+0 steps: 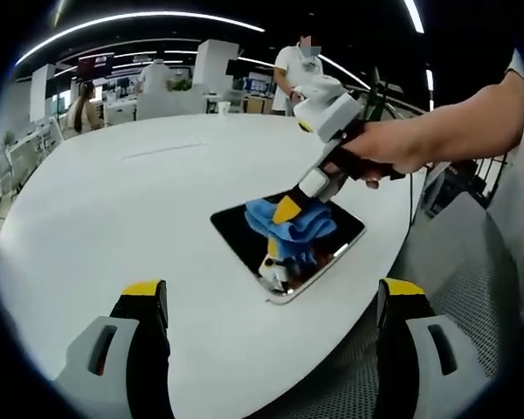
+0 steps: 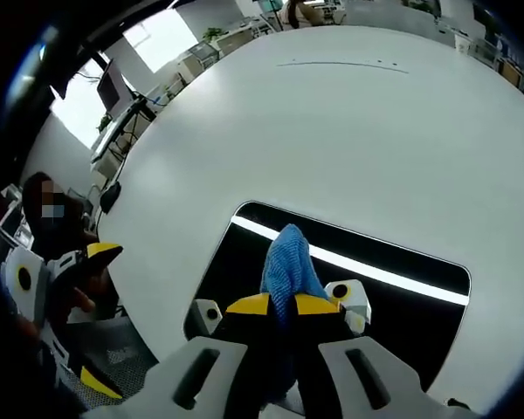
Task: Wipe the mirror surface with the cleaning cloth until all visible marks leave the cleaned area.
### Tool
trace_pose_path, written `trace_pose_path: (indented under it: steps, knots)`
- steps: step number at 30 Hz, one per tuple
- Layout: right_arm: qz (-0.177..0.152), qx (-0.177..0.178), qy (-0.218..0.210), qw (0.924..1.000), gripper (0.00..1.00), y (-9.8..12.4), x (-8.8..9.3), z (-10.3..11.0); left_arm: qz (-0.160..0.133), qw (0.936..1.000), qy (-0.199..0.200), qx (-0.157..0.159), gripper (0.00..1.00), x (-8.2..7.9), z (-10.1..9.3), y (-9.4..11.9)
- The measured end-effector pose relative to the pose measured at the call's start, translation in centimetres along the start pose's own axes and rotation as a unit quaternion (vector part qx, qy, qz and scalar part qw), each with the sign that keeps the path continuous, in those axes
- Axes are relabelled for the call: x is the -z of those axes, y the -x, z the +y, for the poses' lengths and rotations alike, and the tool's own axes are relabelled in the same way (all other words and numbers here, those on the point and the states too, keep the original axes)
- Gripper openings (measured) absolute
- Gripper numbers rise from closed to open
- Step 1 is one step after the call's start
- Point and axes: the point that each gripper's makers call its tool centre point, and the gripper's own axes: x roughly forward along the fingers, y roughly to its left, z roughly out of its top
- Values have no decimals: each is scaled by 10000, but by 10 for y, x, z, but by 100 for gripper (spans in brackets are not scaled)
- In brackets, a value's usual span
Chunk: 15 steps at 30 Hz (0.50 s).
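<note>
A dark rectangular mirror (image 1: pixel 244 229) (image 2: pixel 393 301) lies flat on the white table (image 1: pixel 157 218) near its edge. A blue cleaning cloth (image 1: pixel 293 223) (image 2: pixel 288 266) rests on the glass, pressed down by my right gripper (image 1: pixel 286 211) (image 2: pixel 282 307), which is shut on the cloth. In the left gripper view a hand (image 1: pixel 393 144) holds that gripper from the right. My left gripper (image 1: pixel 271 301) stands open above the table's near edge, apart from the mirror, with nothing between its jaws. A bright ceiling light reflects as a stripe across the mirror.
The white table (image 2: pixel 349 131) spreads wide beyond the mirror. A person (image 1: pixel 299 65) stands behind the far edge, with desks and monitors behind. Grey floor (image 1: pixel 472 262) lies past the table's edge at the right.
</note>
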Motion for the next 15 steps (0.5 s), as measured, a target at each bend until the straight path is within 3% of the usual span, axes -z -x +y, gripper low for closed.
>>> trace_pose_path:
  steps: [15]
  knots:
    - [-59,16,-132,9999,3,10,5,-19,20,10000,-78,29,99,0,-2,0]
